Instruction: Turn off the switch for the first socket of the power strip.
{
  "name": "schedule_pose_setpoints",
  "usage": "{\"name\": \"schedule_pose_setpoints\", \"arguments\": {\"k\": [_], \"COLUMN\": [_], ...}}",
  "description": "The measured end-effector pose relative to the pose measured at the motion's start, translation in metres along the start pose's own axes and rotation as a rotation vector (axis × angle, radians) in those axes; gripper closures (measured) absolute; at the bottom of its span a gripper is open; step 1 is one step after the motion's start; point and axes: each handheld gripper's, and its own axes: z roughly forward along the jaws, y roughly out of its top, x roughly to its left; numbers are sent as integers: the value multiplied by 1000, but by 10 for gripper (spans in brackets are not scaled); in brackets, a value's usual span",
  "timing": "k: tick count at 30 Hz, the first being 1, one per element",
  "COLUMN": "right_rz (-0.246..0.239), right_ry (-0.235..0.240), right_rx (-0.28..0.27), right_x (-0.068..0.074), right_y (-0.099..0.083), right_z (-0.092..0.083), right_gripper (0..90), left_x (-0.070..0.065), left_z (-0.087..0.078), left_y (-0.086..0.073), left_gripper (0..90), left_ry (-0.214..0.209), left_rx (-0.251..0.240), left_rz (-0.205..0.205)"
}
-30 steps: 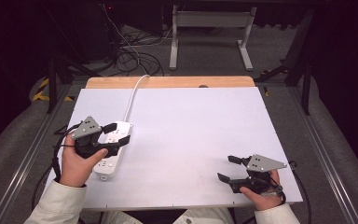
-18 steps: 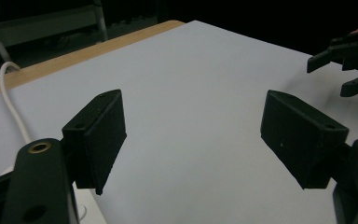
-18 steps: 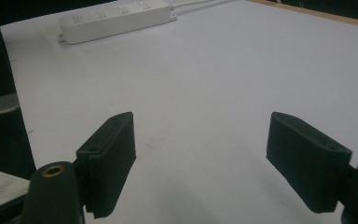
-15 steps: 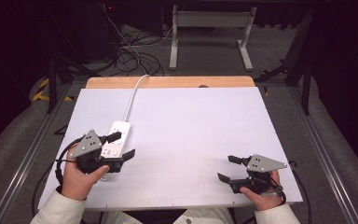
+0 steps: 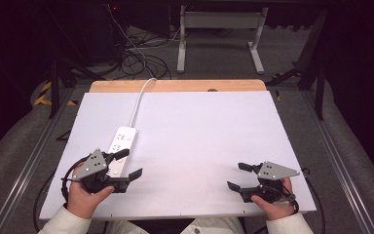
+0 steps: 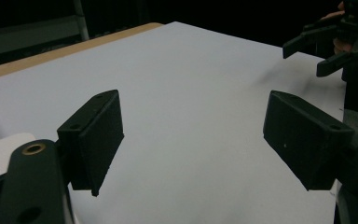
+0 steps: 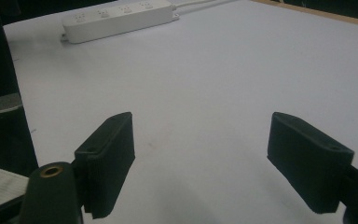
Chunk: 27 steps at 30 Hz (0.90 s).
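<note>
So the white power strip [image 5: 119,148] is lying flat on the left side of the desk [image 5: 199,136], long axis running away from the person, with its white cord [image 5: 140,100] trailing off over the far wooden edge. The left tongs [image 5: 128,165] sit right at the near end of the strip, jaws spread wide with nothing between them. In the left gripper view the strip's corner peeks in at the lower left edge, outside the jaws, which point out across bare desk. The right tongs [image 5: 237,176] are parked well apart on the near right corner, also wide and empty, resting low over the desk. From the right gripper view you can see the strip across the desk with its row of sockets facing up.

My read: the strip is the thing being handled, and right now nothing has hold of it. If it needs shifting, the left tongs have to swing back toward it and straddle its narrow width before closing. It's slick plastic, so I'd grab square across the body, not the corner.
</note>
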Motion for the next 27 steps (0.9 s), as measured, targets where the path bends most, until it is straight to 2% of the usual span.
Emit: {"name": "schedule_pose_setpoints", "arguments": {"k": [7,12,14,17,18,23,24,27], "right_rz": [1,1,2,1,0,-2,-2,-3], "right_ry": [2,3,3,4,4,5,4,4], "right_rx": [0,-1,-2,0,0,0,0,0], "right_x": [0,0,0,0,0,0,0,1], "right_y": [0,0,0,0,0,0,0,0], "right_z": [0,0,0,0,0,0,0,0], "right_gripper": [237,237,237,237,237,237,237,237], "left_x": [-4,-4,-4,-6,-7,-7,-7,-9], "left_z": [1,0,0,0,0,2,2,1], "left_y": [-17,-31,-36,-42,-44,-48,-47,-45], "left_gripper": [202,207,206,224,229,233,234,231], "left_ry": [5,31,19,18,20,21,24,16], "left_rx": [-2,11,11,22,22,54,51,37], "left_rz": [-20,-24,-43,-37,-46,-6,9,8]}}
